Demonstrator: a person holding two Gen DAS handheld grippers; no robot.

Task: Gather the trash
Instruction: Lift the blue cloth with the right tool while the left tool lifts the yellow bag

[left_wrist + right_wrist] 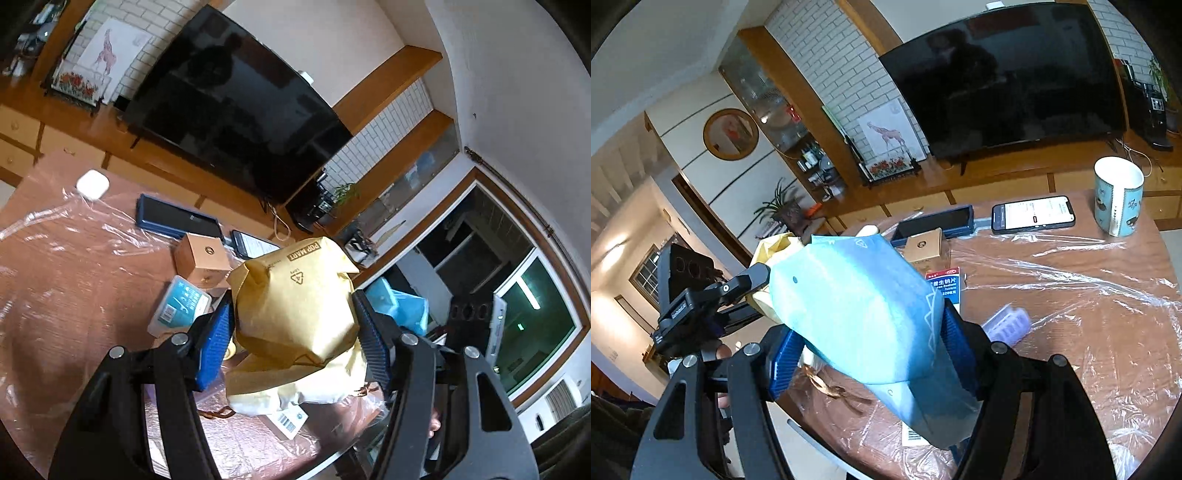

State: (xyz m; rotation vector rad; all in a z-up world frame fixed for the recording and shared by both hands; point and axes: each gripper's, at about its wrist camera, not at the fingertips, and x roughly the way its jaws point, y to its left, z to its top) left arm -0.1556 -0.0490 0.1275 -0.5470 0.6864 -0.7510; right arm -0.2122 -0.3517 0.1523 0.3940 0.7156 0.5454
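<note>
The fingers of the left gripper (pixel 295 328) are clamped on a yellow padded envelope (pixel 295 306) that fills the middle of the left view, and the fingers of the right gripper (pixel 871 347) are clamped on a blue padded envelope (pixel 864 314) in the middle of the right view. Each envelope stands up out of its grip, its long axis running away from the camera along the fingers, with its lower end hanging below the pads, so both hands are full and neither can take another piece until it lets go. In the right view the yellow envelope and the left gripper sit at the left of the frame, just beside the blue one, both held above the near edge of the wooden table (pixel 1052 295). No bin shows in either view, so where the envelopes should go cannot be told. Behind them, across the top of both frames, stands the big dark television (pixel 1008 81). The table is spread with clear plastic film (pixel 1100 280). On it lie a mug (pixel 1119 195) at upper right, a dark blue case (pixel 934 221), a phone (pixel 1032 214), a small brown box (pixel 201 258), a medicine box (pixel 943 284) and a pale purple blister pack (pixel 1006 323), which the envelopes may brush when carried.
</note>
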